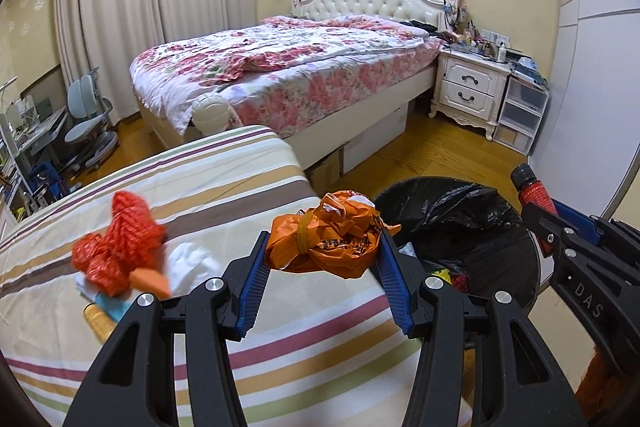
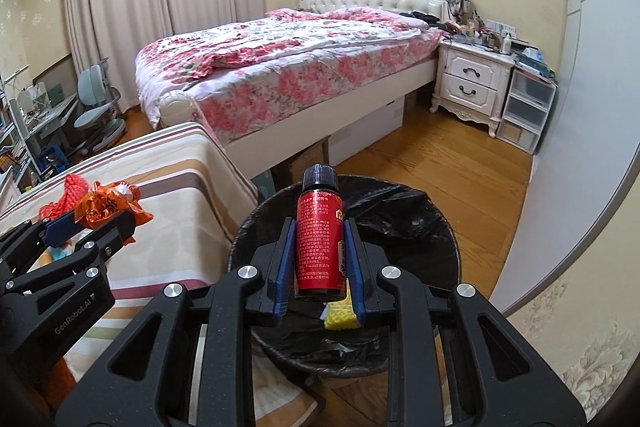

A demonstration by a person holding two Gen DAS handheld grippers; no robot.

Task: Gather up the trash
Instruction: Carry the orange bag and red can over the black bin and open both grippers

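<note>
My left gripper is shut on a crumpled orange plastic bag, held above the right edge of the striped table cover, beside the bin. It also shows in the right wrist view. My right gripper is shut on a small red bottle with a black cap, held over the black-lined trash bin. The bottle also shows in the left wrist view. More trash lies on the cover: a red net bag, white tissue, an orange scrap.
The bin stands on the wood floor right of the table and holds yellow and other trash. A bed with a floral quilt, a white nightstand, plastic drawers and a desk chair lie beyond.
</note>
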